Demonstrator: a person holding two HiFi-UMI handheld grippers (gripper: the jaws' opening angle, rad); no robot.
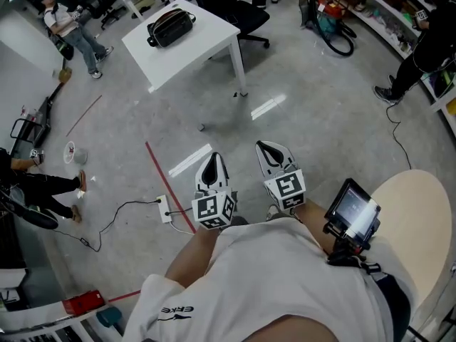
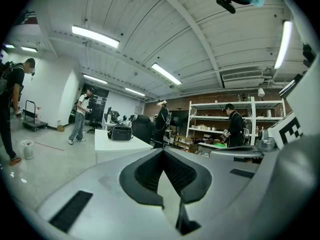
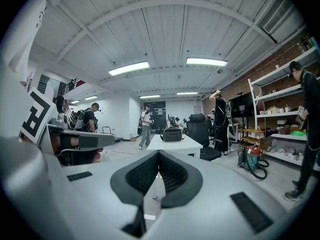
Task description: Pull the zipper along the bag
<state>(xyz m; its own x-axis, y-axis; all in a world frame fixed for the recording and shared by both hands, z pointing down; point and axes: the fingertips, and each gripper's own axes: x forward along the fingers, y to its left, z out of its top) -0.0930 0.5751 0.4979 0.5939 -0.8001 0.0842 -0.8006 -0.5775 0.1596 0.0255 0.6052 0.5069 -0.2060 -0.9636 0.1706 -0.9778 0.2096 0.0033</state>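
A black bag (image 1: 171, 27) lies on a white table (image 1: 206, 45) far ahead of me across the floor. I hold both grippers close to my body, well short of the table. My left gripper (image 1: 211, 161) and right gripper (image 1: 272, 150) point toward it side by side, each with its jaws together and nothing between them. The bag (image 2: 121, 132) appears small on the table (image 2: 112, 143) in the left gripper view, above the shut gripper (image 2: 162, 152). In the right gripper view the bag (image 3: 173, 134) sits beyond the tips of the shut gripper (image 3: 158, 154).
A black office chair (image 1: 246, 9) stands behind the table. A vacuum cleaner (image 1: 333, 26) and shelves are at the right, where a person (image 1: 420, 52) stands. A red floor line (image 1: 167, 184), a power strip (image 1: 165, 209) and a round beige table (image 1: 420, 219) are near me.
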